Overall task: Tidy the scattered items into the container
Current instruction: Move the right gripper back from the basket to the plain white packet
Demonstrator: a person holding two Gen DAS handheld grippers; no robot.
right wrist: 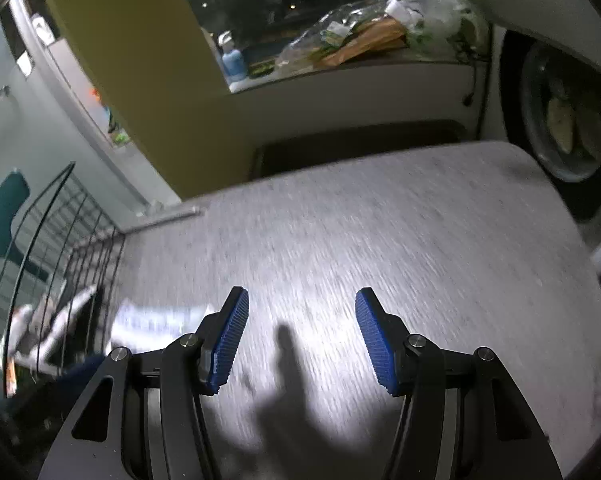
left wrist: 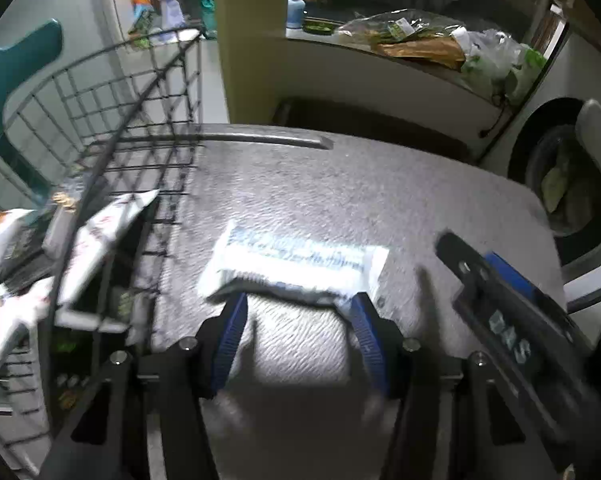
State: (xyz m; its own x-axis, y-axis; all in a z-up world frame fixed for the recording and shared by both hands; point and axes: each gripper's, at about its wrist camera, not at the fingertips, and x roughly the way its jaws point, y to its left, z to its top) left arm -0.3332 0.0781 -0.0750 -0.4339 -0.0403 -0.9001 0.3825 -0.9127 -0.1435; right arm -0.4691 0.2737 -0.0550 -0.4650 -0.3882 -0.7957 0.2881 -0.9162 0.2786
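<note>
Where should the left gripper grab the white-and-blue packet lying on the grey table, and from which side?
Grip the white-and-blue packet across its near long edge, coming in low from the near side. It lies flat and crosswise, wider than the open left gripper, so spanning its length looks unworkable; pinching its thin edge seems best.

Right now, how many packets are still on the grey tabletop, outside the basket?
1: the white-and-blue packet lying at the left gripper fingertips, beside the wire basket. Others may be hidden.

We hold our left gripper (left wrist: 300, 304) spread wide at the white packet (left wrist: 296, 264), our right gripper (right wrist: 302, 300) open, well right of it.
</note>
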